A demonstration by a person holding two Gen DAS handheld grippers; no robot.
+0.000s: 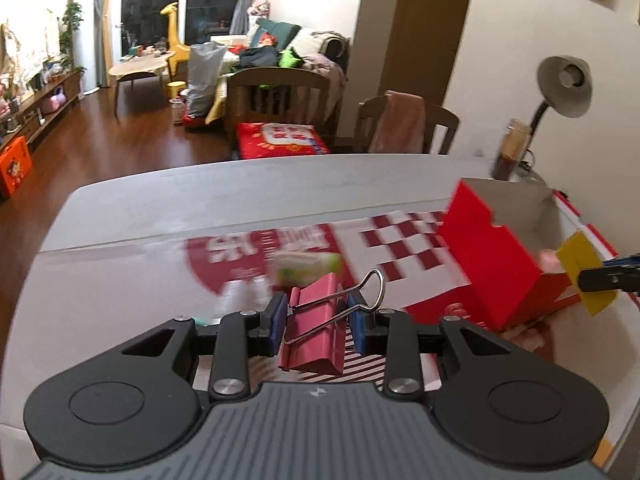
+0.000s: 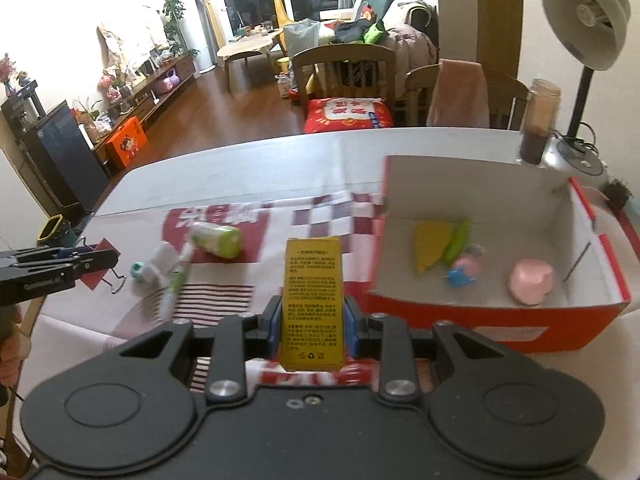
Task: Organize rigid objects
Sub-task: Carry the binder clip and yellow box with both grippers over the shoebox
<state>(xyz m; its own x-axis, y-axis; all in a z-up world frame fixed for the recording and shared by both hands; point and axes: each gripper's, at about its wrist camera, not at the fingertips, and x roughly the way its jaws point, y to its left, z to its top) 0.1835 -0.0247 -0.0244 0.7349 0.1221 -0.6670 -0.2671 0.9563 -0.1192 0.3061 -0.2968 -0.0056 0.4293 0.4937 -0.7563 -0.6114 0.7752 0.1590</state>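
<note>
Behind the worktop [image 2: 248, 160] stretches a lived-in sitting room with wooden chairs and a desk lamp [image 2: 586, 24]. On a red-and-white printed sheet [image 2: 320, 216] stands a red cardboard box [image 2: 500, 328], open at the top.

Both grippers are loaded. The right gripper [image 2: 312, 316] has its jaws clenched on a yellow carton [image 2: 313, 300], which stands with its long axis running away from the camera. The left gripper [image 1: 318, 320] has its jaws clamped on a red binder clip [image 1: 320, 332], wire handles up.

What matters next is the box's bearing: it lies ahead and to the right of both. The right gripper is nearer, just beside the box's near left corner, so I reckon the carton needs lifting over that wall and rightward.

The right wrist view looks into the box: a yellow piece [image 2: 430, 250], a green piece [image 2: 458, 240], a small pink-and-blue toy [image 2: 464, 268] and a pink lump [image 2: 530, 282] lie inside. It also shows a green-and-white bottle [image 2: 216, 240], a pen [image 2: 176, 280] and a small white roll [image 2: 154, 268] loose on the sheet. The left wrist view shows only the box's red outer wall [image 1: 492, 264].
</note>
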